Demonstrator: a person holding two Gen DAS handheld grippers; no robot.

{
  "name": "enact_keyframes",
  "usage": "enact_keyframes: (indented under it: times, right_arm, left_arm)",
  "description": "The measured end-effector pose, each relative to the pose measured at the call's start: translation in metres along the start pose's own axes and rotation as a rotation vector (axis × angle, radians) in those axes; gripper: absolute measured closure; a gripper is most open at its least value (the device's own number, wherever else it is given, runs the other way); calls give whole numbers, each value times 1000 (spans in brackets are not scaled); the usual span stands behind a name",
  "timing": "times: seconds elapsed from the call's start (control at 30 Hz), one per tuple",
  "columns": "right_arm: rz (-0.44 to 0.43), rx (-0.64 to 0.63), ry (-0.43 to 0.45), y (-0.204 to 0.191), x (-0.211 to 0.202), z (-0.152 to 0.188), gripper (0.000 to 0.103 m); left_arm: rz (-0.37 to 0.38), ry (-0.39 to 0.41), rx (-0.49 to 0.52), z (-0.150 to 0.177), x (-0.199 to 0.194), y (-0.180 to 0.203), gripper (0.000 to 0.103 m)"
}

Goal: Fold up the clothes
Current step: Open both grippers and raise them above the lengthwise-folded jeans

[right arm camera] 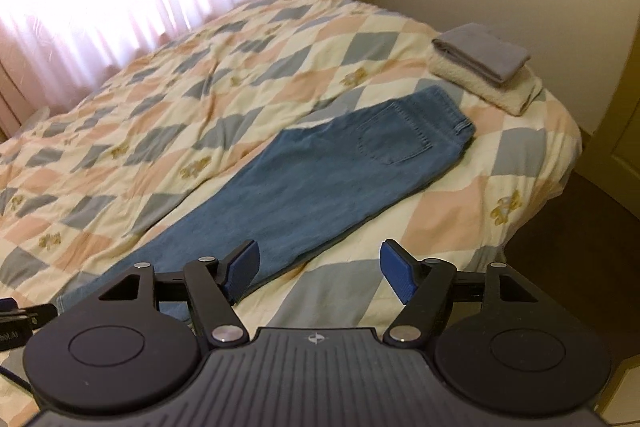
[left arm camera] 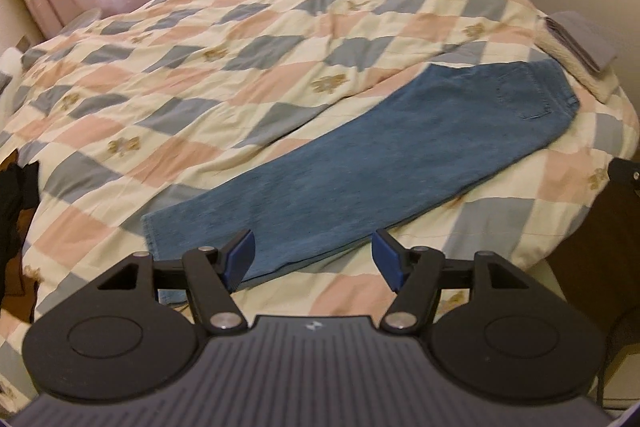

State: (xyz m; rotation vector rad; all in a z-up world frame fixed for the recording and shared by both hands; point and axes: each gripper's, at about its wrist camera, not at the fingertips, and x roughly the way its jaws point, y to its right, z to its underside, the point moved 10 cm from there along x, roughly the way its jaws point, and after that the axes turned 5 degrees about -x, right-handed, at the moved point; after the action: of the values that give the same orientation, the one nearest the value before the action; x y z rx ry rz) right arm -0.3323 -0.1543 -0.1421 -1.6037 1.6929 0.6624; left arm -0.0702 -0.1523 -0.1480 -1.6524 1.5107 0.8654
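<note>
Jaws of both grippers released, empty – only right wrist shows folded towels whole.

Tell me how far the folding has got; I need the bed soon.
Done: a grey folded cloth sits stacked on a cream folded one at the bed's far corner. In hand: nothing; the left gripper and right gripper are both open and empty above the jeans. Left: the jeans, lying long with legs together on the quilt, need folding shorter.
</note>
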Motion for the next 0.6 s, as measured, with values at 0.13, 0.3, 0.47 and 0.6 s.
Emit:
enact_keyframes:
  times: [0.13,0.3,0.47,0.6]
  right_arm:
    - [16,9,10,14,-3,-2,29]
    - [4,12,-11,18,6,2,29]
    - [-23,-23,-20,8,21,-3,29]
    - [-8,-38,-22,0,29,-9,29]
  left_arm:
    - [10,2,19,-2,0,15,41]
    - [3,1,15,-6,4,19,40]
    - [-9,-2,-17,-12,14,12,38]
    - [32,-39,-31,-12,25,3,38]
